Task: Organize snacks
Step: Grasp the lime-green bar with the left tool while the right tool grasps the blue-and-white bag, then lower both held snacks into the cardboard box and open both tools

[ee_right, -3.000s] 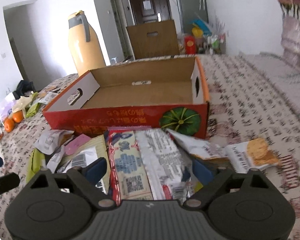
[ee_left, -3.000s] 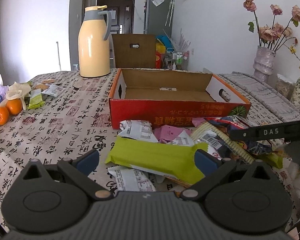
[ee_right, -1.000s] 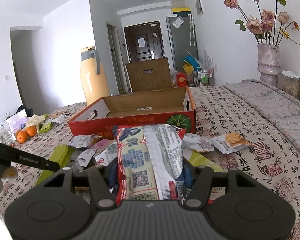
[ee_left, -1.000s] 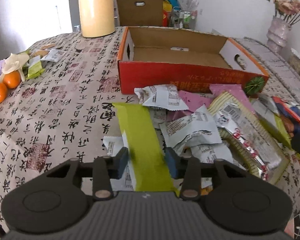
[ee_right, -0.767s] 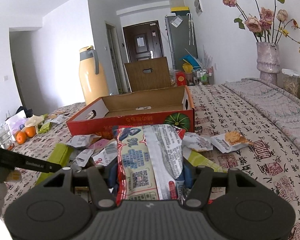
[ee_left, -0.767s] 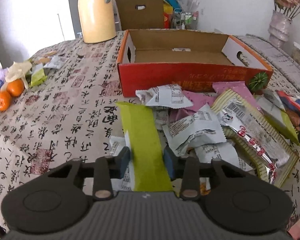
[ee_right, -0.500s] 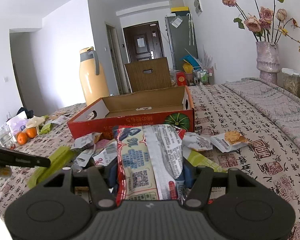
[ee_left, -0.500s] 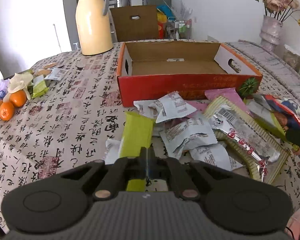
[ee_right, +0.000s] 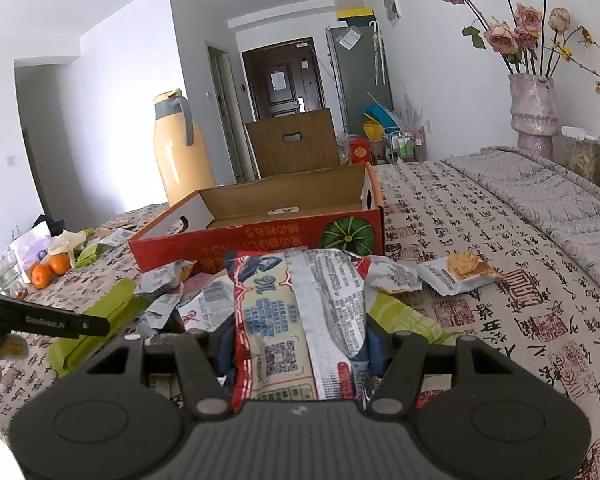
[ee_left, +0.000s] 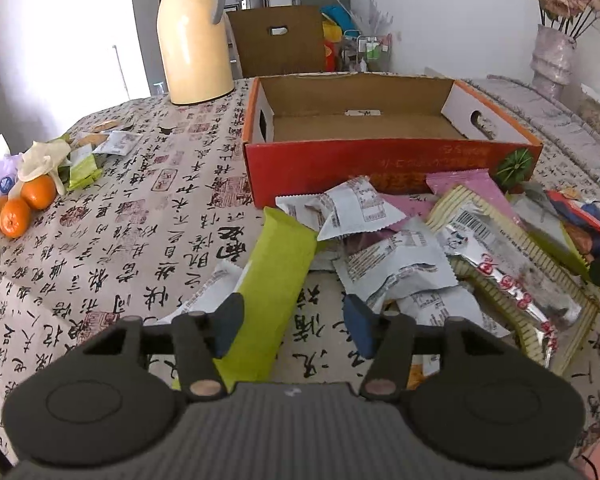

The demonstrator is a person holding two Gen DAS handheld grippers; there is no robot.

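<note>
Left gripper (ee_left: pixel 292 326) — jaws opening, green packet (ee_left: pixel 269 292) between them, touching the 9 o'clock pad only. Right gripper (ee_right: pixel 298 346) — jaws pinching red-edged noodle packet (ee_right: pixel 296 320), QR code showing, other print unreadable. Loose white and pink snack packets (ee_left: pixel 380 240) heaped at 1 o'clock. Red cardboard box (ee_left: pixel 380 160) at 12 o'clock, pumpkin picture on front, lettering illegible. Yellow thermos jug (ee_left: pixel 194 36) at 11 o'clock.
</note>
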